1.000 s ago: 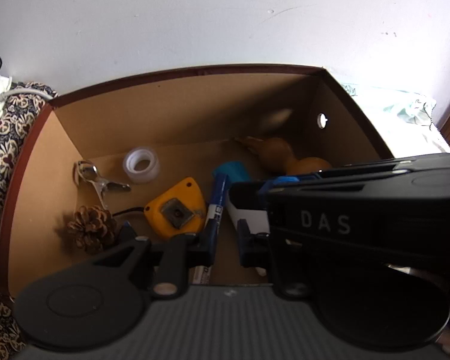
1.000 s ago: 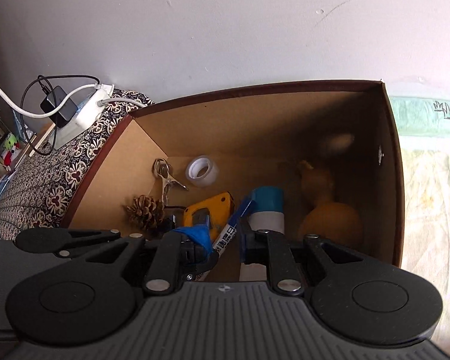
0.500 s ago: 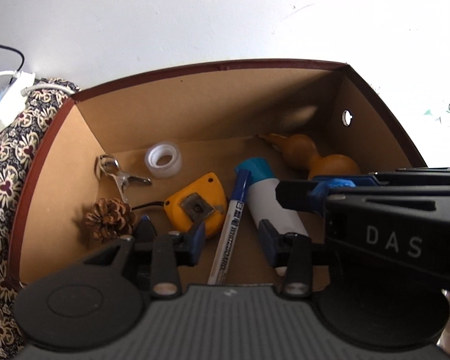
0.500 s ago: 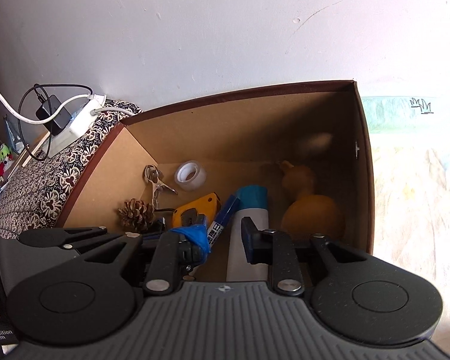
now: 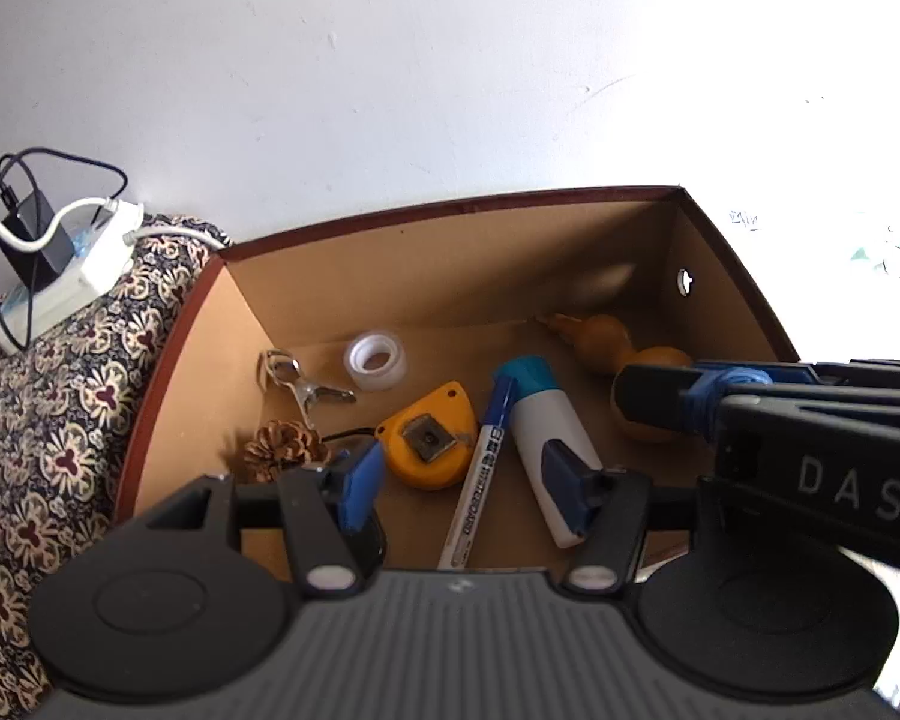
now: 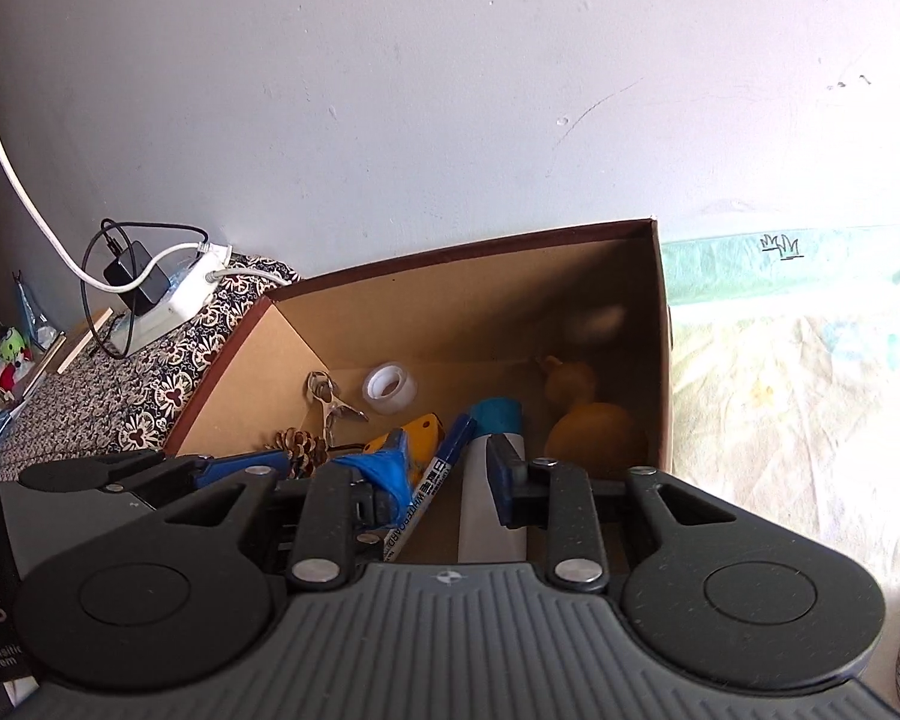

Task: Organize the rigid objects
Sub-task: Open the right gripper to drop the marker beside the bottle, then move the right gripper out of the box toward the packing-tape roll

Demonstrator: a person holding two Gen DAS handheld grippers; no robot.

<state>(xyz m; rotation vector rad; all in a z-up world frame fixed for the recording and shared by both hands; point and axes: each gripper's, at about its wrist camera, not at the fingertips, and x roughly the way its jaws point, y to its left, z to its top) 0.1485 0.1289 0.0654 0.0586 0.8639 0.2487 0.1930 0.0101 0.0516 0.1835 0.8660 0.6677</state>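
Cardboard box (image 5: pixel 426 276) is seen from both wrist views, set against the white wall, with the objects of the task lying on its floor. A tape roll (image 5: pixel 375 357) and a metal clip (image 5: pixel 303 381) are found toward the far left, a pinecone (image 5: pixel 279 447) nearer, a yellow tape measure (image 5: pixel 429 438) in the middle, and a whiteboard marker (image 5: pixel 480 480) just beside a white bottle with a teal cap (image 5: pixel 546 426). A gourd (image 5: pixel 624 354) is lodged in the far right corner. The left gripper (image 5: pixel 462 486) is held over the near edge with its jaws spread and nothing between them; the right gripper (image 6: pixel 441 480) is likewise spread and empty. The step in hand is judged to be the close of a placement, since every visible object is already boxed. For the next move, any object outside the box would have to be sought, as none is shown here.
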